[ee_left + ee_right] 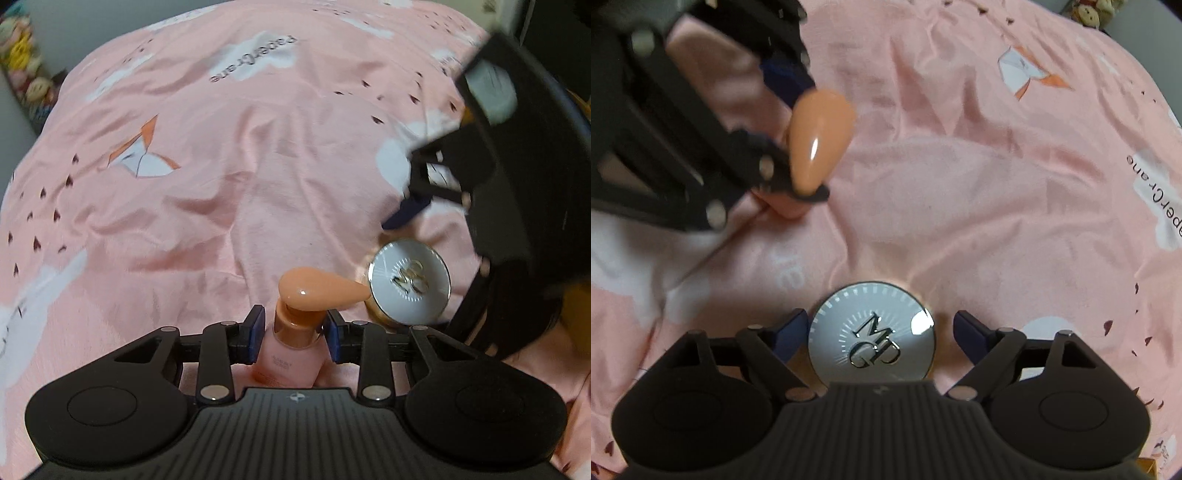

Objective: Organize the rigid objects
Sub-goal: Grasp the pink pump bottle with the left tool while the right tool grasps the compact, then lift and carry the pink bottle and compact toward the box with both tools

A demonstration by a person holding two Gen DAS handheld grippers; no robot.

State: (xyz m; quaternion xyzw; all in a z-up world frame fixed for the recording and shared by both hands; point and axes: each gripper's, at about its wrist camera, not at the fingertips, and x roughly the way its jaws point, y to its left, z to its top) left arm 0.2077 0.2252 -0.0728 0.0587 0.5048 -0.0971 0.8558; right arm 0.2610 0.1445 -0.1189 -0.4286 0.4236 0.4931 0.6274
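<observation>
A pink pump bottle (291, 354) with a peach pump head (321, 290) stands between the blue pads of my left gripper (295, 332), which is shut on its neck. It also shows in the right wrist view (818, 138), upper left, held by the left gripper (783, 122). A round silver-lidded compact (871, 336) with raised letters lies on the bedsheet between the spread fingers of my right gripper (881, 332), which is open and not touching it. In the left wrist view the compact (410, 282) lies right of the bottle, under the right gripper (413, 199).
Everything rests on a wrinkled pink bedsheet (221, 166) printed with paper cranes and white clouds. Stuffed toys (22, 66) line the far left edge by the wall. More toys (1093, 13) sit at the far edge in the right wrist view.
</observation>
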